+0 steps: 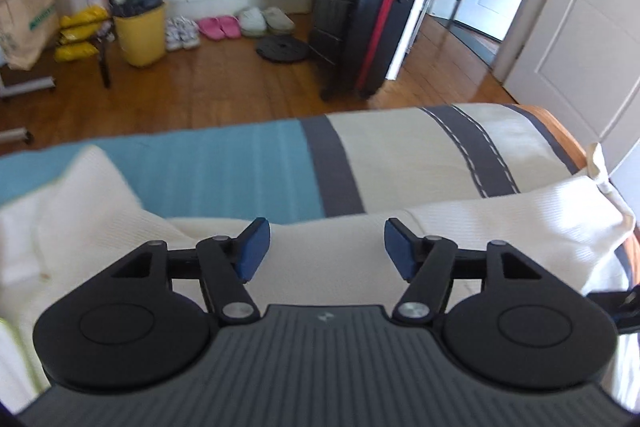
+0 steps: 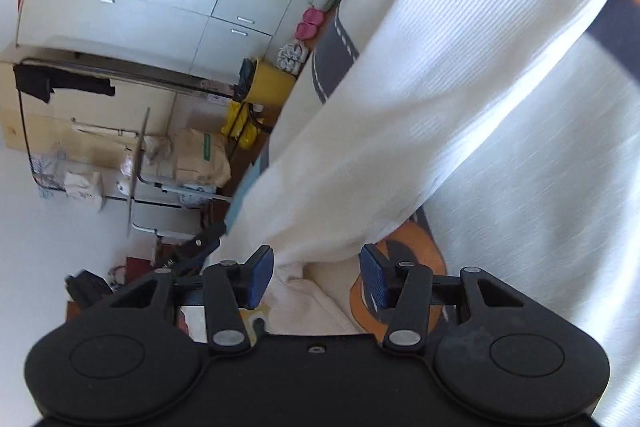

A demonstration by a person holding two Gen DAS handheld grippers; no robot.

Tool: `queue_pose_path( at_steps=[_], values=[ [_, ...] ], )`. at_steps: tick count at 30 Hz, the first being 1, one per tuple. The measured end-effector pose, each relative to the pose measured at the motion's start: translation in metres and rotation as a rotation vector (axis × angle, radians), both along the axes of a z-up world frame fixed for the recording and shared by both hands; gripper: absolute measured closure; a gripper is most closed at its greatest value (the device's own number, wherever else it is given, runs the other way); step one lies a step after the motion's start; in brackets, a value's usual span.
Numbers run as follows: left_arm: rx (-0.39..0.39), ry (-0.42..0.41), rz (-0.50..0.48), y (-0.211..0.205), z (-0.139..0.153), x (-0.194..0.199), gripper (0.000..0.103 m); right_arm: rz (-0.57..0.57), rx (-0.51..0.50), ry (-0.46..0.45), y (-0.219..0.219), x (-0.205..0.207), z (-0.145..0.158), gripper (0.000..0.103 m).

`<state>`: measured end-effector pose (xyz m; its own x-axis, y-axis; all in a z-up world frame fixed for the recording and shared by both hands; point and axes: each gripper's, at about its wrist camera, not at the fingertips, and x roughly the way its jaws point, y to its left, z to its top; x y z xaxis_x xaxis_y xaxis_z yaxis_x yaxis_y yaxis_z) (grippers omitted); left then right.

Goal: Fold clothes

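Yellow bin holds dark fabric; cream garment covers bed.

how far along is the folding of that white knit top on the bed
Early. Done: the white knit top is spread on the striped bed. In hand: nothing; left gripper and right gripper are both open, cloth between the right's pads. Left: all neat folds.

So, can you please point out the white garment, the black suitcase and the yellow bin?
white garment [image 2: 460,75], right wrist view, on its ribbed sleeve-like part.
black suitcase [image 1: 376,23], left wrist view, on its front side beside the red strap.
yellow bin [image 1: 142,35], left wrist view, on its outer wall.
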<state>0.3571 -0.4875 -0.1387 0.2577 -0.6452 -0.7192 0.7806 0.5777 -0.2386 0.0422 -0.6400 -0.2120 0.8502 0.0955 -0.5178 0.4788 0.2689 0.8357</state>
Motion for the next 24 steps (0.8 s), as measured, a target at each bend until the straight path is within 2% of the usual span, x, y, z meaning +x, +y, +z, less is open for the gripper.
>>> queue_pose_path(
  at_steps=[1,2,3,5,7,9,12,14,15,16,17,18,20,22,24],
  values=[
    [0.004,0.040,-0.030,-0.001,-0.005,-0.003,0.052,0.010,-0.010,0.000,0.005,0.007,-0.001,0.048],
    [0.016,0.084,-0.064,-0.003,-0.011,-0.006,0.079,0.009,-0.004,-0.020,0.009,0.012,-0.001,0.047],
    [0.026,0.105,-0.083,-0.002,-0.015,-0.010,0.098,0.004,0.007,-0.047,0.013,0.016,-0.002,0.046],
    [0.045,0.133,-0.111,0.001,-0.025,-0.018,0.099,-0.012,0.044,-0.093,0.017,0.023,-0.005,0.035],
    [0.028,0.132,-0.124,0.009,-0.029,-0.025,0.100,-0.033,0.098,-0.106,0.018,0.030,-0.012,0.024],
    [0.003,0.154,-0.127,0.018,-0.033,-0.028,0.101,-0.049,0.140,-0.087,0.020,0.038,-0.020,0.023],
    [-0.015,0.184,-0.145,0.028,-0.035,-0.031,0.101,-0.091,0.080,-0.080,0.025,0.047,-0.015,0.023],
    [-0.022,0.203,-0.150,0.034,-0.035,-0.033,0.101,-0.118,-0.018,-0.091,0.027,0.055,-0.011,0.025],
    [-0.023,0.212,-0.146,0.036,-0.033,-0.032,0.101,-0.128,-0.084,-0.104,0.028,0.059,-0.010,0.028],
    [-0.023,0.221,-0.141,0.039,-0.032,-0.032,0.101,-0.124,-0.143,-0.085,0.030,0.061,-0.011,0.050],
    [-0.029,0.224,-0.128,0.042,-0.028,-0.030,0.101,-0.115,-0.199,-0.053,0.032,0.062,-0.012,0.095],
    [-0.046,0.206,-0.110,0.046,-0.022,-0.028,0.101,-0.106,-0.254,-0.021,0.034,0.064,-0.012,0.097],
    [-0.086,0.156,-0.072,0.057,-0.007,-0.024,0.099,-0.101,-0.249,0.049,0.040,0.052,-0.007,0.097],
    [-0.087,0.047,-0.054,0.059,0.009,-0.020,0.097,-0.060,-0.221,0.096,0.050,0.036,0.014,0.097],
    [-0.071,-0.049,-0.046,0.057,0.023,-0.016,0.094,0.010,-0.286,0.152,0.069,0.020,0.035,0.097]
  ],
)
